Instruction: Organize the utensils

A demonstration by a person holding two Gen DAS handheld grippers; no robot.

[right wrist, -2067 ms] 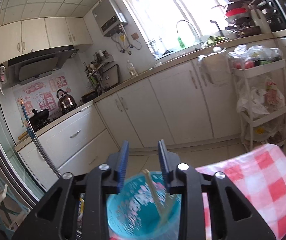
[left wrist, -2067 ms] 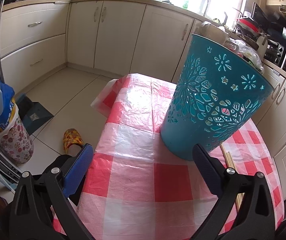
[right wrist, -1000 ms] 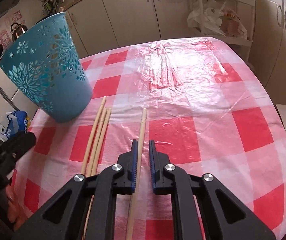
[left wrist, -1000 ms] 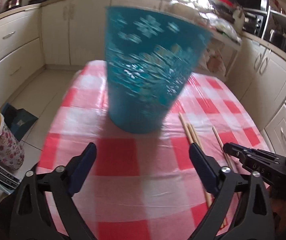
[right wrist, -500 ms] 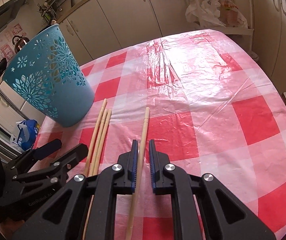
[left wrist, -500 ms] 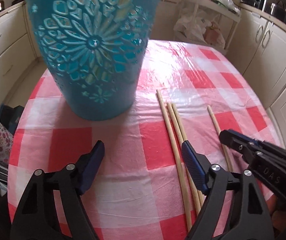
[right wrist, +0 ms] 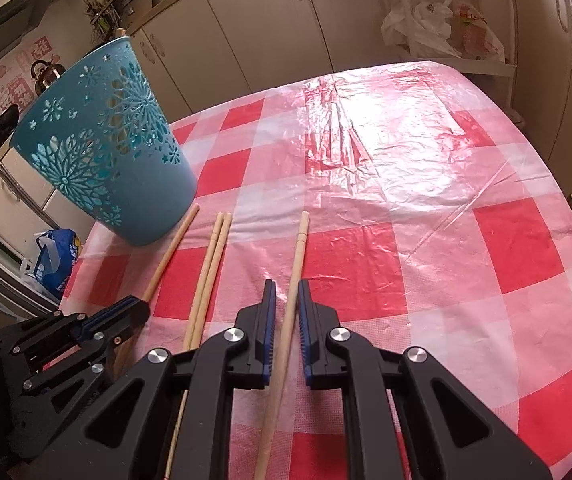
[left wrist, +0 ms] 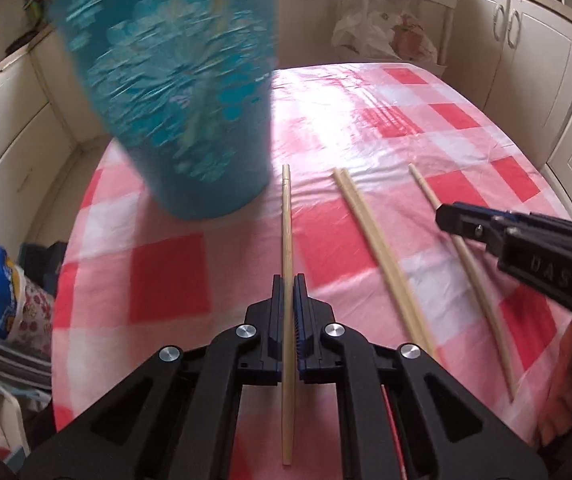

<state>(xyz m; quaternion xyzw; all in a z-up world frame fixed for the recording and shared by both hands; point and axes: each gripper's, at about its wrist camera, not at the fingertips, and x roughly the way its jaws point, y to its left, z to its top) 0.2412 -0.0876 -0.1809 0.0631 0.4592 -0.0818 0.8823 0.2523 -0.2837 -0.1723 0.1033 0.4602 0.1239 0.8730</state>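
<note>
My left gripper (left wrist: 288,292) is shut on a wooden chopstick (left wrist: 287,216), which runs straight ahead between the pads toward the blue cut-out bin (left wrist: 173,100). To its right lie a pair of chopsticks (left wrist: 374,248) and a single chopstick (left wrist: 482,300). In the right wrist view, my right gripper (right wrist: 284,294) straddles that single chopstick (right wrist: 298,248) with its jaws narrow. A slim gap shows at the left pad and the stick rests on the cloth. The left gripper (right wrist: 129,312), its chopstick (right wrist: 169,256), the pair (right wrist: 210,268) and the bin (right wrist: 97,168) lie to the left.
The red-and-white checked tablecloth (right wrist: 426,208) covers the table, whose edges fall away on the left and at the far end. Cream cabinets (right wrist: 261,24) ring the room. A white rack with plastic bags (right wrist: 442,20) stands beyond the table, and a blue bag (right wrist: 55,256) sits on the floor at the left.
My left gripper's jaws went from wide open to shut on the leftmost chopstick, which now lies apart from the pair. The bin looks blurred. The right gripper has stayed over its chopstick.
</note>
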